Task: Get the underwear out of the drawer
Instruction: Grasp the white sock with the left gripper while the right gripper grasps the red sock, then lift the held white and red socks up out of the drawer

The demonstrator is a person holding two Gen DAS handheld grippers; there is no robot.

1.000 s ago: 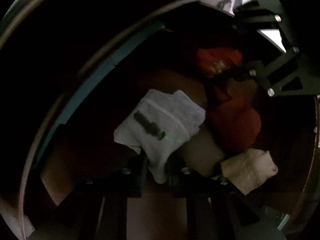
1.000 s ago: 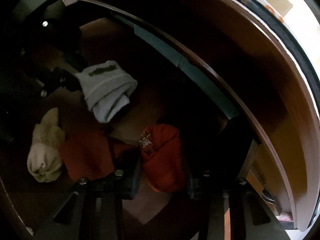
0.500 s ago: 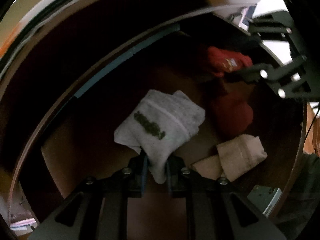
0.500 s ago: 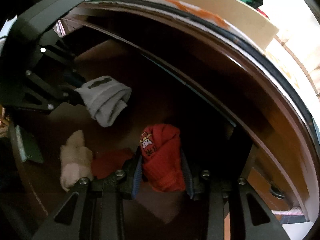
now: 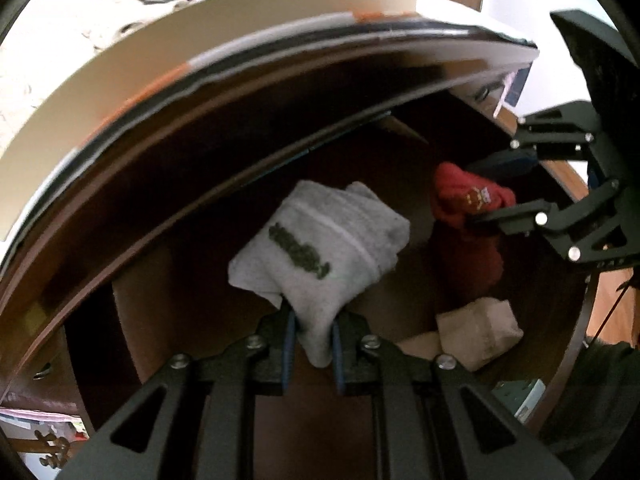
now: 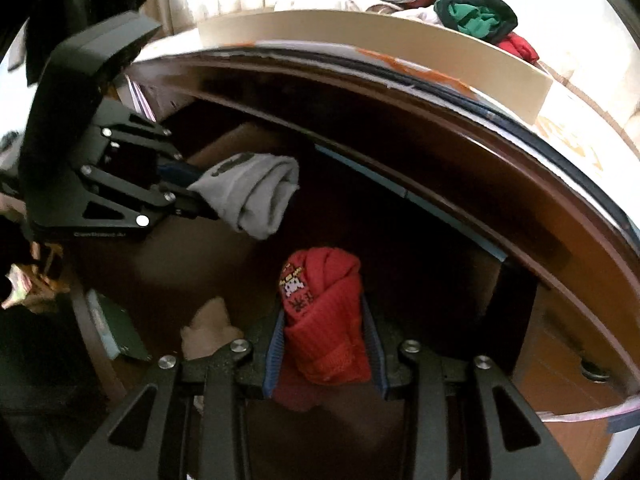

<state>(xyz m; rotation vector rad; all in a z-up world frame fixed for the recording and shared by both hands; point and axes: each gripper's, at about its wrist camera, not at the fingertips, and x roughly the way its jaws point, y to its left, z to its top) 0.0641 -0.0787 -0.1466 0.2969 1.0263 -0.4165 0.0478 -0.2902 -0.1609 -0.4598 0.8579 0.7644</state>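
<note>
A folded grey underwear [image 5: 320, 248] with a dark waistband print hangs above the open brown drawer [image 5: 168, 312], pinched at its lower end by my left gripper [image 5: 313, 344], which is shut on it. My right gripper [image 6: 323, 354] is shut on a rolled red underwear [image 6: 324, 320] with a small printed patch. In the right wrist view the left gripper [image 6: 196, 196] holds the grey underwear [image 6: 256, 196] at the left. The left wrist view shows the right gripper [image 5: 486, 194] with the red underwear [image 5: 464, 200]. A beige folded piece [image 5: 476, 334] and a dark red piece [image 5: 472, 264] lie in the drawer.
The dark cabinet front edge [image 6: 460, 128] arches over the drawer, with a cream board [image 6: 380, 36] on top. Rolled green, red and grey clothes [image 6: 472, 12] lie on the pale surface behind. A green-white box [image 6: 120, 332] sits by the drawer's near wall.
Both grippers have risen out of the drawer with their underwear. The drawer's floor has dropped away and the cabinet top and the pile behind have come into view.
</note>
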